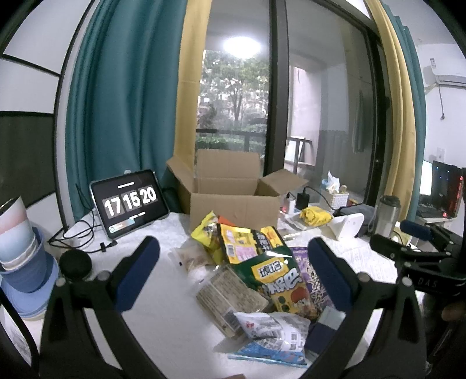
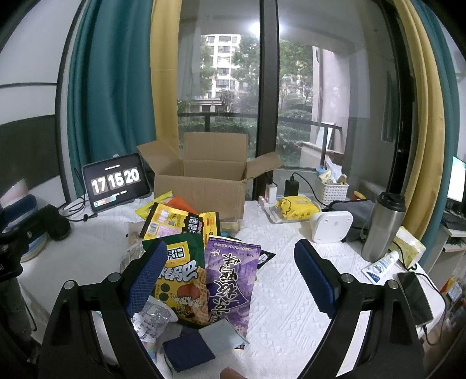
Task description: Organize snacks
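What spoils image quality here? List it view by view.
Left wrist view: fisheye bends the teal curtain, and a bright lamp reflection glares on the window glass. Right wrist view: same curvature, smaller lamp glare, and the brown cardboard box stays sharp.

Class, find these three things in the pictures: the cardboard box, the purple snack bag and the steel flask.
cardboard box [image 2: 201, 191], right wrist view, on its front wall.
purple snack bag [image 2: 230, 280], right wrist view, on the middle of its printed face.
steel flask [image 2: 381, 227], right wrist view, on its metal body.
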{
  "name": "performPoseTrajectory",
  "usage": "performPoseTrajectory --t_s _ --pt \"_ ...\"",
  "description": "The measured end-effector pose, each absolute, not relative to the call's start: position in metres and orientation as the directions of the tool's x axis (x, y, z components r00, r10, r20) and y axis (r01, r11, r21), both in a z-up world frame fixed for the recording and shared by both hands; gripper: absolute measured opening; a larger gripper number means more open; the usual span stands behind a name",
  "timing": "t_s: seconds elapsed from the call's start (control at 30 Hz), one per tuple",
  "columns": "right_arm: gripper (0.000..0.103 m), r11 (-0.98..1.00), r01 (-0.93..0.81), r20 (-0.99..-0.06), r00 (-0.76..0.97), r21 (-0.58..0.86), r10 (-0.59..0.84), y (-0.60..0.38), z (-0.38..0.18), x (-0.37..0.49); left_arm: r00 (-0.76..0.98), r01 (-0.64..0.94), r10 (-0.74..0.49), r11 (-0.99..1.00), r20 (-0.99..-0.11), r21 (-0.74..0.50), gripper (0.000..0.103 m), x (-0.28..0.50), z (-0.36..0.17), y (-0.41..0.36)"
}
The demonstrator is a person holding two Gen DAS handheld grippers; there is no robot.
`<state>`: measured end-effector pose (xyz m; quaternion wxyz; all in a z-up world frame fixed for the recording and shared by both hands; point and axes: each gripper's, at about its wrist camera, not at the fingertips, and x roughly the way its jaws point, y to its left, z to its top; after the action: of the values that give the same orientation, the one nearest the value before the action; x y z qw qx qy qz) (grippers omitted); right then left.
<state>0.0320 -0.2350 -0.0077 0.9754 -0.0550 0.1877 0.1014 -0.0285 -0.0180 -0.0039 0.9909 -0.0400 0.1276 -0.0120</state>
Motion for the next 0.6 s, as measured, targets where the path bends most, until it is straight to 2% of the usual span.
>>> performPoseTrajectory --t_s 0.37,0.47,0.6 --pt "0.091 0.975 -0.213 -0.396 0.902 -0.062 0.172 -0.238 -0.016 0.034 0.948 0.049 -0.078 0.994 -0.310 -0.099 0.103 -0.018 -0.017 -0.021" --pt "0.091 0.976 -0.208 -0.420 0.893 -0.058 0.165 -0.241 -0.025 0.040 0.928 0.080 -0.115 0.991 -0.355 -0.110 0.103 -0.011 -0.027 -0.027" --pt "0.091 0.981 -0.193 -0.514 0.843 -0.009 0.161 -0.247 -0.044 0.047 0.881 0.130 -0.175 0.983 -0.440 -0.130 0.103 0.003 -0.046 -0.039"
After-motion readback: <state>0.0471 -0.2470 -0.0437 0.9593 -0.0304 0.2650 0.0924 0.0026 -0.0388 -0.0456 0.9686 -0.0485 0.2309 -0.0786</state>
